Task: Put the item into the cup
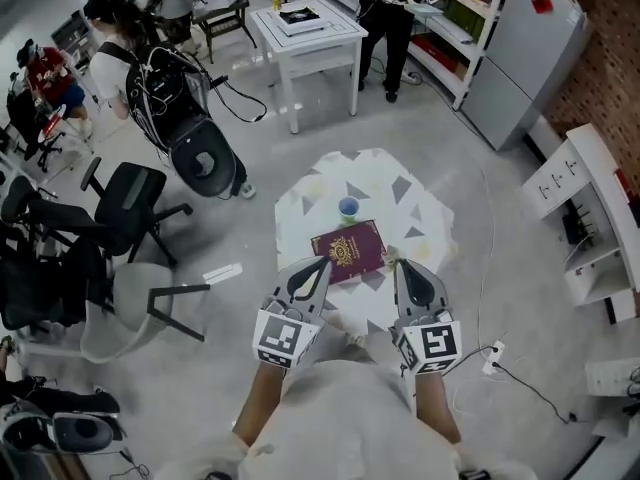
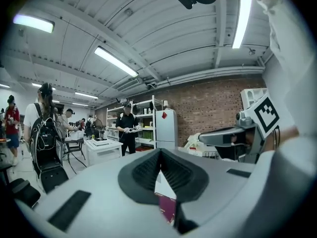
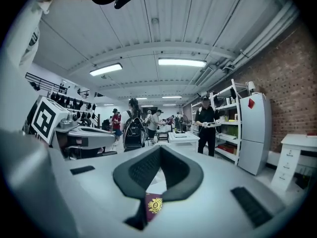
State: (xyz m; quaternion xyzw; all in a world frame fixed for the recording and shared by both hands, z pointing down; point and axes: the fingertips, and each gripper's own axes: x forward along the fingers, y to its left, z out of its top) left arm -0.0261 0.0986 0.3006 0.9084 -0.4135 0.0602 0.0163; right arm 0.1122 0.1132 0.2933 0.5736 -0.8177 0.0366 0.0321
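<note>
Maroon booklet (image 1: 350, 250) lies just beyond the left tool (image 1: 326, 262) and right tool (image 1: 394, 262).

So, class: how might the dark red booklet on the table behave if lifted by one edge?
The booklet looks thin and flat, so it's probably light and may flop open. Lying flat on the table, it likely needs sliding to the rim first. It looks wider than the cup, so it could tip it.

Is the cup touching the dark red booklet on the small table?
Apart. The head view shows it: the cup stands just beyond the far edge of the booklet, with a narrow strip of tabletop visible between them.
</note>
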